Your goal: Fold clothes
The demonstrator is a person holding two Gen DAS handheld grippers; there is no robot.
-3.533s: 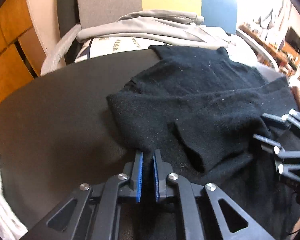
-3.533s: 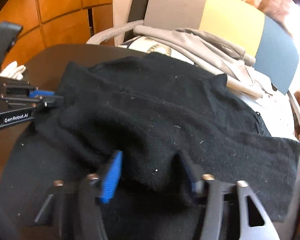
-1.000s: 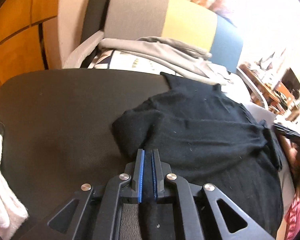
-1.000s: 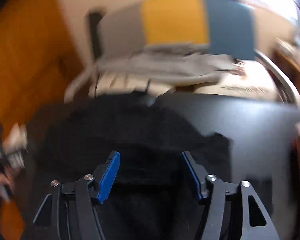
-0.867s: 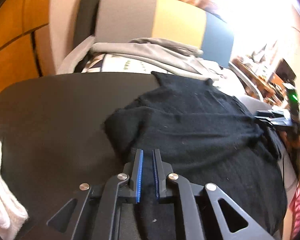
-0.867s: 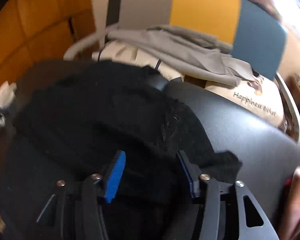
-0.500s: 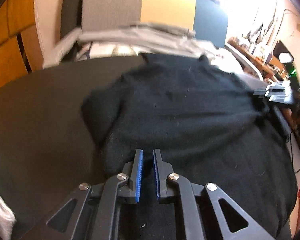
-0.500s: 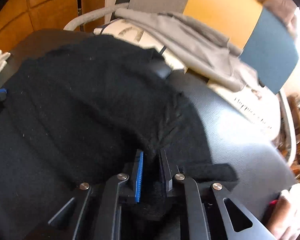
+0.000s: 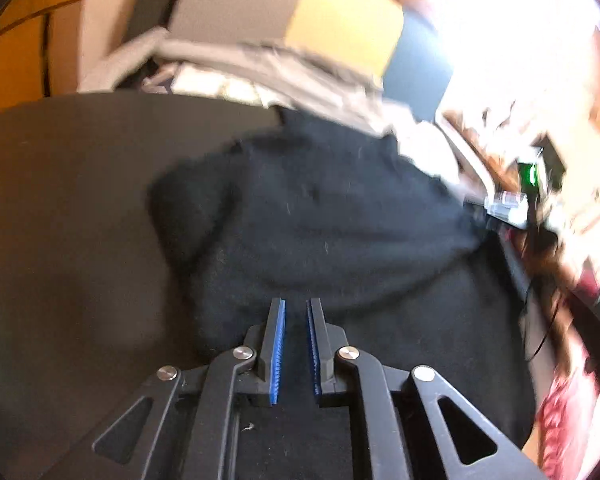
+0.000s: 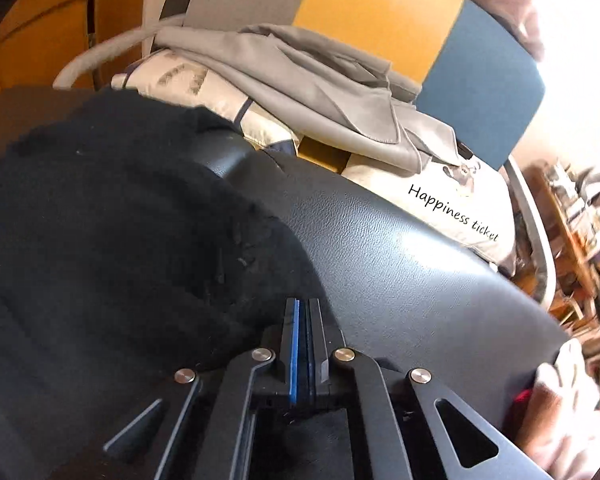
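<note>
A black knit garment lies bunched on the dark table. My left gripper is shut on its near left edge, with black cloth between the blue pads. In the right wrist view the garment fills the left half of the table. My right gripper is shut tight on the garment's near right edge. The right gripper also shows blurred at the far right of the left wrist view.
A chair with a grey, yellow and blue back stands behind the table, piled with grey clothing and a white cushion with writing. Orange wood panels are at the back left. A hand is at the lower right.
My right gripper was open a second ago and has since closed on the garment's right edge. The left gripper kept its hold and swung, and the garment has bunched toward the middle.
</note>
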